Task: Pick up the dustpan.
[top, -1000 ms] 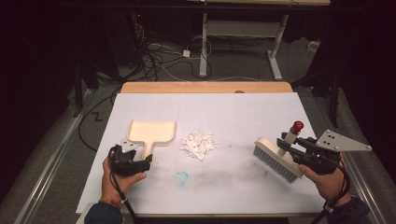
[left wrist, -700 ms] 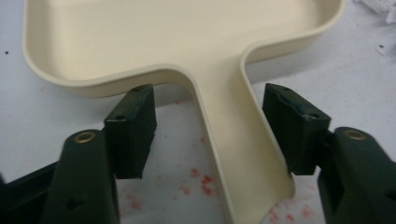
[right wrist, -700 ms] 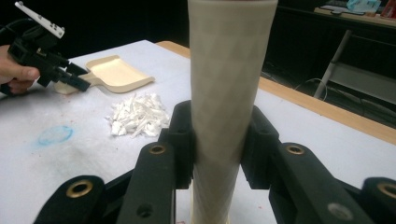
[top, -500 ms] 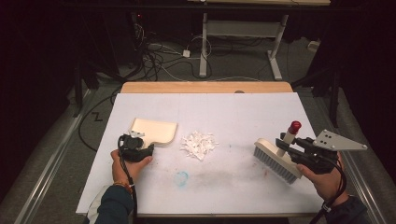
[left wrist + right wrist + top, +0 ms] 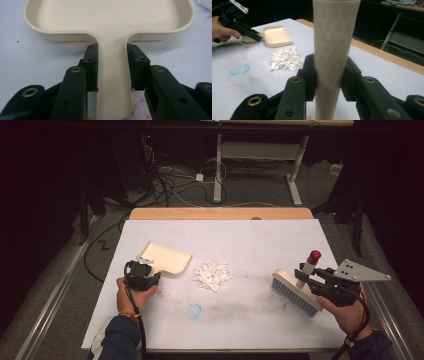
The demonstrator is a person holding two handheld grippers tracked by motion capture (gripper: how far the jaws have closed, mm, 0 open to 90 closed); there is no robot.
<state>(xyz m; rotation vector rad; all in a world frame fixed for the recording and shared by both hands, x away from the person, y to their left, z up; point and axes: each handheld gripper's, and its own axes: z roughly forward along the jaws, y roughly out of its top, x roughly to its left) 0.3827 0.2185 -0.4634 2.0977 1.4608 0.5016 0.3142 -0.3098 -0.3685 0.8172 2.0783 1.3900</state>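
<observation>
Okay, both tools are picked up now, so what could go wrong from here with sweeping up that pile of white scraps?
The left claw grips only the dustpan handle, so the pan could twist or lift when pushed. The scraps are light and loose, so a fast stroke of the brush might scatter them past the pan. The right claw clamps the smooth brush handle, which might slip or turn.
</observation>
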